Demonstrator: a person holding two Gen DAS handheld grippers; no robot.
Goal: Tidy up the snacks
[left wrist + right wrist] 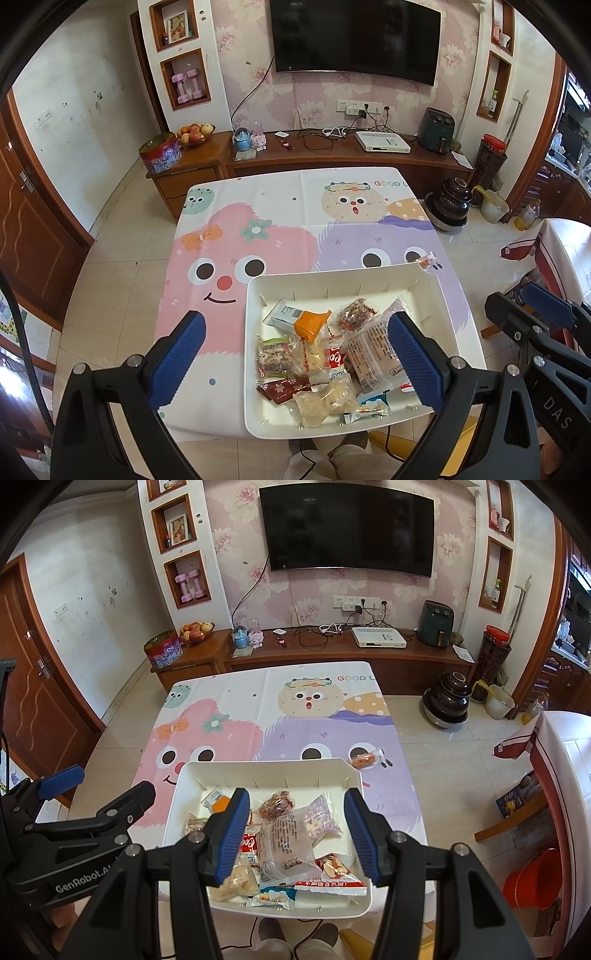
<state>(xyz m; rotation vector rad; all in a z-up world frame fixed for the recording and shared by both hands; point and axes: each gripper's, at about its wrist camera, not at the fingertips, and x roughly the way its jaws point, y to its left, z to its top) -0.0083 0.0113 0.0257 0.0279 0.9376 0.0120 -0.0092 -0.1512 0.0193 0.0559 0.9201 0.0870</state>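
Observation:
A white tray (255, 369) (177, 812) sits at the near edge of the table and holds several wrapped snacks, among them a large clear packet (369, 354) (284, 842) and an orange-capped pouch (310, 323). One small orange snack (424, 263) (364, 760) lies on the tablecloth beyond the tray's far right corner. My left gripper (295, 354) is open and empty above the tray's left half. My right gripper (295, 830) is open and empty above the tray's middle.
The table wears a cartoon cloth (258, 221) (240, 716). Behind it stand a wooden TV cabinet (347, 155), a dark jar (448, 199) on the floor and a white bucket (498, 701). A red bucket (532, 882) and a covered table (565, 760) are at right.

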